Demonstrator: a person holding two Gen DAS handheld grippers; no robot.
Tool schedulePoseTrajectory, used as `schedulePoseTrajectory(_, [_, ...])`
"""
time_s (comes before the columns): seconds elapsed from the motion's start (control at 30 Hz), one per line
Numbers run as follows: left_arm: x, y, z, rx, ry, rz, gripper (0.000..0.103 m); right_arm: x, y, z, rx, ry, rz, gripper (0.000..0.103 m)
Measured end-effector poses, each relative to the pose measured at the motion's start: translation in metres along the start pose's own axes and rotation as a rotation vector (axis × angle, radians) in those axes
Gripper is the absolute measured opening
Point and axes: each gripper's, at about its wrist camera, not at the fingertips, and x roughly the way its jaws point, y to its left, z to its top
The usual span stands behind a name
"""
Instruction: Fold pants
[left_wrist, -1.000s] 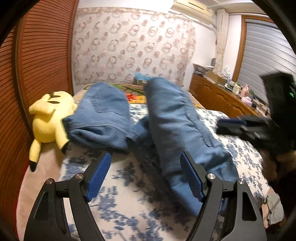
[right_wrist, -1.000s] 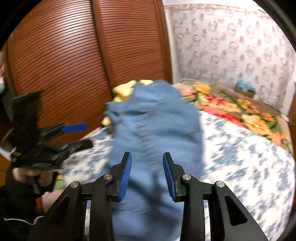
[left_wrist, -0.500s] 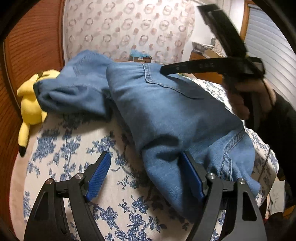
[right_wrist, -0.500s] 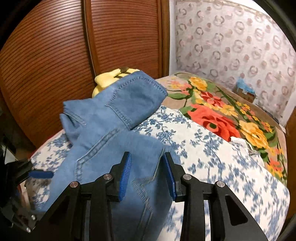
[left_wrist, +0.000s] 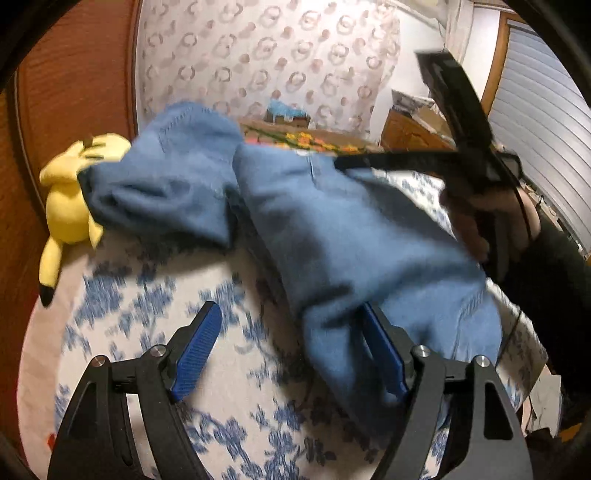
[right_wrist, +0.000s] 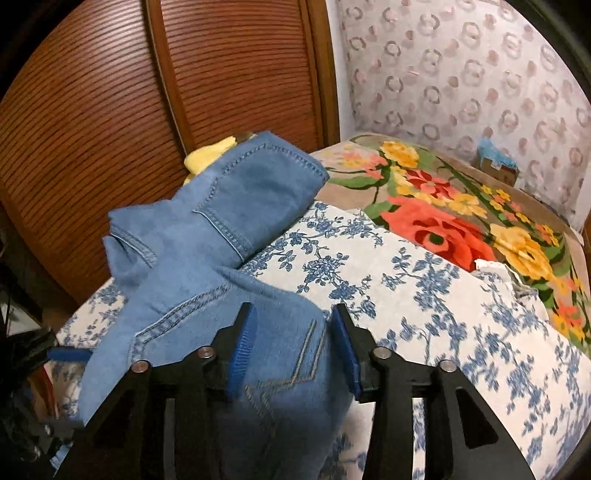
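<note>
- The pants (right_wrist: 207, 266), blue denim, are seen spread across the bed (right_wrist: 424, 295) on its blue-flowered cover, one part bunched against a yellow plush toy (left_wrist: 70, 206) by the wooden doors.
- The right gripper (right_wrist: 293, 347) is seen with its fingers opening; denim lies between them, but the pads do not appear pressed on it, so the cloth is judged released.
- The left gripper (left_wrist: 291, 350) is held with fingers wide, empty, one finger just beside the near edge of the denim.
- For a clean fold, the layer just laid down is best left flat before the fingers are withdrawn, so that no cloth is dragged back.
- The bunched part near the toy should be smoothed and its edges matched before any further fold is made.
</note>
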Motion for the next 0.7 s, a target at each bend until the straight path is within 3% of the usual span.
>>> schedulePoseTrajectory(0.27, [0.016,0.000,0.050,0.029,-0.049,0.011,0.078,-0.019,-0.019,-0.021,0.060,0.046,0.042,0.076])
schedulePoseTrajectory(0.43, [0.036,0.003,0.065,0.049,-0.035,0.022,0.078,-0.014,-0.027,-0.024,0.100,0.080,0.100,0.078])
schedulePoseTrajectory(0.7, [0.055,0.004,0.059,0.038,0.007,0.020,0.078,0.017,-0.026,-0.025,0.125,0.125,0.216,0.077])
